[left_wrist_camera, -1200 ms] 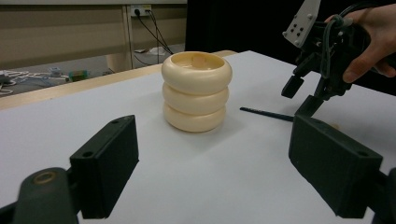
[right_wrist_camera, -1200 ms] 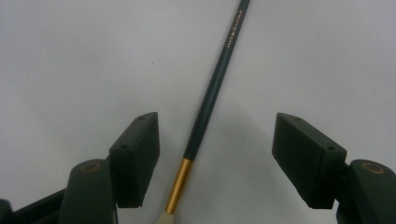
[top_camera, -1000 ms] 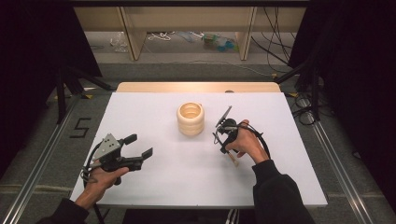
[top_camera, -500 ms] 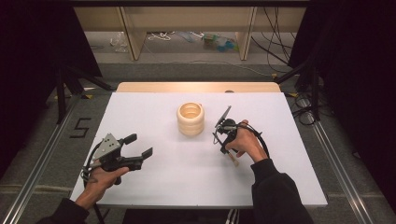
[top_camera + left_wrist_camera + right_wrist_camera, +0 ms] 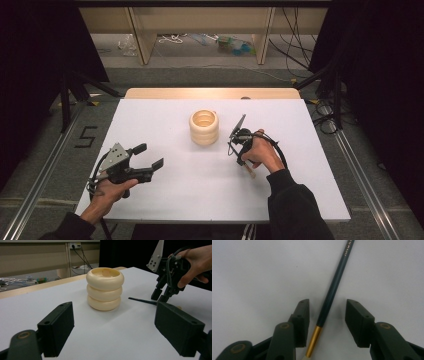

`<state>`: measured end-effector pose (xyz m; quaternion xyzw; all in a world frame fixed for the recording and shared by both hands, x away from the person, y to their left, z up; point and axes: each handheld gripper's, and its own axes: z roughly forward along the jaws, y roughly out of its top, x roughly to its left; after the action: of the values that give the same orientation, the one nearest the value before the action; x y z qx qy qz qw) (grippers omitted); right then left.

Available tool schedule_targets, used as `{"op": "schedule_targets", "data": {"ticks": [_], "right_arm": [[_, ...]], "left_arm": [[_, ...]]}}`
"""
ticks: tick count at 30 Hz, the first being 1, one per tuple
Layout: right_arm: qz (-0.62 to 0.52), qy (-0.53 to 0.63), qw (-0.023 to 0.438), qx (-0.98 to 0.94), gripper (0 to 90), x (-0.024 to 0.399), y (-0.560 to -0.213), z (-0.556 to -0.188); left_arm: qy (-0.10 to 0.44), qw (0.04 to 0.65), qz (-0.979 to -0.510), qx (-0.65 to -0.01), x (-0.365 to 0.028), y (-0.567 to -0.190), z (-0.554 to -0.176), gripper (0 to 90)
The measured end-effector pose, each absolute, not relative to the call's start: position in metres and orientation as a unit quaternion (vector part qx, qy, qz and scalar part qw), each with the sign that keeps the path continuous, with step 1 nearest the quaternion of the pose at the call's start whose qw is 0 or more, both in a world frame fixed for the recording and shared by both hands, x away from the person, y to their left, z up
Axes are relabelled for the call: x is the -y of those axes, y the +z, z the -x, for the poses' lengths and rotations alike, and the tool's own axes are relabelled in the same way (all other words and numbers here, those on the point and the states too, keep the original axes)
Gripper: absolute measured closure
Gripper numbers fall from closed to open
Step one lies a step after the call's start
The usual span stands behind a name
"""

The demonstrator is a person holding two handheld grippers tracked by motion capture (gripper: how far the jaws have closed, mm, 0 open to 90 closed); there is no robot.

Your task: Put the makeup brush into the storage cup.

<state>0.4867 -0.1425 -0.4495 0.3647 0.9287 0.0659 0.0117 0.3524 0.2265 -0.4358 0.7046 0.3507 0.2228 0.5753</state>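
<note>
Two grippers are in my hands, and the work belongs to the right one. Nearest me on the left, my left gripper [image 5: 147, 161] rests on the white table [image 5: 165, 210] with its jaws wide apart and nothing between them; I judge it should simply wait there, out of the way. To the right and a little farther off, my right gripper [image 5: 327, 322] points down over a paintbrush [image 5: 333, 291] that lies flat on the table. Its jaws have just been closing, yet they stand clear of the dark handle on both sides, so nothing is gripped. The brush runs between the pads just above its gold band [image 5: 314, 341], with the pale bristle end toward me and the long handle reaching away. To do this well, I think I should keep the hand low and steady, centre the handle between the pads, and close slowly so the thin round stick does not roll or squirt out sideways. Gripping near the band seems wise, since the long handle would otherwise tip. Farther off, left of that gripper, stands a cream ringed pot [image 5: 204, 127], upright and open-topped, well apart from the brush; it looks the likely place for it, so I should lift straight up before swinging over.
</note>
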Motion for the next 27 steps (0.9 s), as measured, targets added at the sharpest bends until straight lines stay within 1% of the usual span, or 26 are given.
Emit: {"op": "schedule_targets", "data": {"ticks": [2,3,10,17,27], "right_arm": [[-0.36,0.068,0.018,-0.93,57.3,0.143,-0.4507,-0.4868],[-0.359,0.064,0.019,-0.931,59.4,0.1426,-0.4509,-0.4868],[-0.363,0.053,0.012,-0.93,63.8,0.1413,-0.4517,-0.4871],[-0.355,0.044,0.024,-0.934,68.5,0.1393,-0.4524,-0.4874],[-0.353,0.037,0.015,-0.935,76.7,0.1383,-0.4524,-0.4897]], "left_arm": [[0.223,0.575,-0.705,-0.35,-0.2269,-0.4357,-0.3525,15.6],[0.221,0.576,-0.703,-0.353,-0.2266,-0.4359,-0.3523,15.6],[0.222,0.576,-0.706,-0.349,-0.2262,-0.436,-0.353,15.6],[0.223,0.575,-0.705,-0.35,-0.2265,-0.4357,-0.3525,15.6],[0.223,0.575,-0.705,-0.35,-0.2268,-0.4357,-0.3524,15.6]]}}
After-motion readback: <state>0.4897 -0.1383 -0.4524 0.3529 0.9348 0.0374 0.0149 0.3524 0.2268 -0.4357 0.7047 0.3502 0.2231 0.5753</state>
